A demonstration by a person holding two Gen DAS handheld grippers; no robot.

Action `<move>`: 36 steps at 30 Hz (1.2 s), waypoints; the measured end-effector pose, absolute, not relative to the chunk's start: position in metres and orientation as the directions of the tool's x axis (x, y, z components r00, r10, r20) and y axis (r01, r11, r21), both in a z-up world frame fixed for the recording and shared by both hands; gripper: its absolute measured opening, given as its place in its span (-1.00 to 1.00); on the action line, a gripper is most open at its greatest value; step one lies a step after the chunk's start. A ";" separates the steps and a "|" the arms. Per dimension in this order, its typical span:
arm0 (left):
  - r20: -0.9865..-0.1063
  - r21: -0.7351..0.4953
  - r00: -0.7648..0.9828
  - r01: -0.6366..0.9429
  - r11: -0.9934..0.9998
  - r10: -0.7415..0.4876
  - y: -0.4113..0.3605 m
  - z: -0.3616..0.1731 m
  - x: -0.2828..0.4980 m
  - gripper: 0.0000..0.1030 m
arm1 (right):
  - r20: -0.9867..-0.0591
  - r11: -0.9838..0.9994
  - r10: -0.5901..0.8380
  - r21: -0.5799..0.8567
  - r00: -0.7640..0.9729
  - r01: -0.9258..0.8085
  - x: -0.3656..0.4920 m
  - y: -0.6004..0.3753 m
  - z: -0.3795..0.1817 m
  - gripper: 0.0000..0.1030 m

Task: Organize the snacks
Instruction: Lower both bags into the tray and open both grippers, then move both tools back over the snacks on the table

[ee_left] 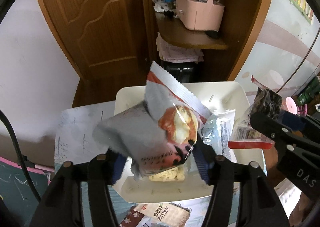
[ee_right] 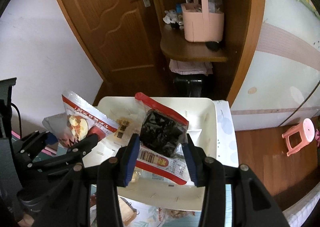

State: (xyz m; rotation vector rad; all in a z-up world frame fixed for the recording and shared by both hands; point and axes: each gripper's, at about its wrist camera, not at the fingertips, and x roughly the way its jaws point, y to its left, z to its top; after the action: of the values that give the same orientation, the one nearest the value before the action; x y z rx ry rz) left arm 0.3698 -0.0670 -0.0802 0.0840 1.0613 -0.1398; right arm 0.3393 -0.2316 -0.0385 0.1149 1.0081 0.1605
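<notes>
Both packets hang right over the white bin (ee_right: 208, 119), so it's basically drop time. Right gripper (ee_right: 163, 159) is clamped on the dark snack packet (ee_right: 162, 137), mid-frame. Left gripper (ee_left: 160, 159) looks loosened around the grey cracker packet (ee_left: 152, 127), lower centre.

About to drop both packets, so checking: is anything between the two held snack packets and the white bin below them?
Nothing visible blocks either. The white bin is open-topped, directly under the grey-and-orange packet in the left gripper and the dark, red-edged packet in the right gripper. Only a few loose packets lie flat on its floor.
</notes>
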 end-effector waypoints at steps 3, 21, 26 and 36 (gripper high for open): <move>-0.879 0.005 0.471 0.164 0.987 -0.074 -0.065 -0.087 0.372 0.55 | -0.845 0.986 0.163 0.151 0.509 -0.064 0.342 -0.228 -0.045 -0.11; -0.895 -0.075 0.422 0.180 0.981 -0.146 -0.038 -0.092 0.354 0.81 | -0.849 0.982 0.180 0.185 0.497 -0.040 0.326 -0.211 -0.048 0.23; -0.890 -0.067 0.434 0.172 0.983 -0.137 -0.032 -0.086 0.344 0.81 | -0.848 0.981 0.186 0.191 0.497 -0.040 0.318 -0.209 -0.045 0.23; -0.876 -0.083 0.461 0.152 0.985 -0.145 -0.027 -0.067 0.315 0.81 | -0.829 0.976 0.207 0.214 0.520 -0.046 0.292 -0.211 -0.029 0.23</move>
State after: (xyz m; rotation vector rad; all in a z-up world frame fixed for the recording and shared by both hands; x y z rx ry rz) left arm 0.3153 -0.0273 -0.0669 0.0079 1.0767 -0.1826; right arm 0.2922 -0.2110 -0.0289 0.1736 1.0140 0.1522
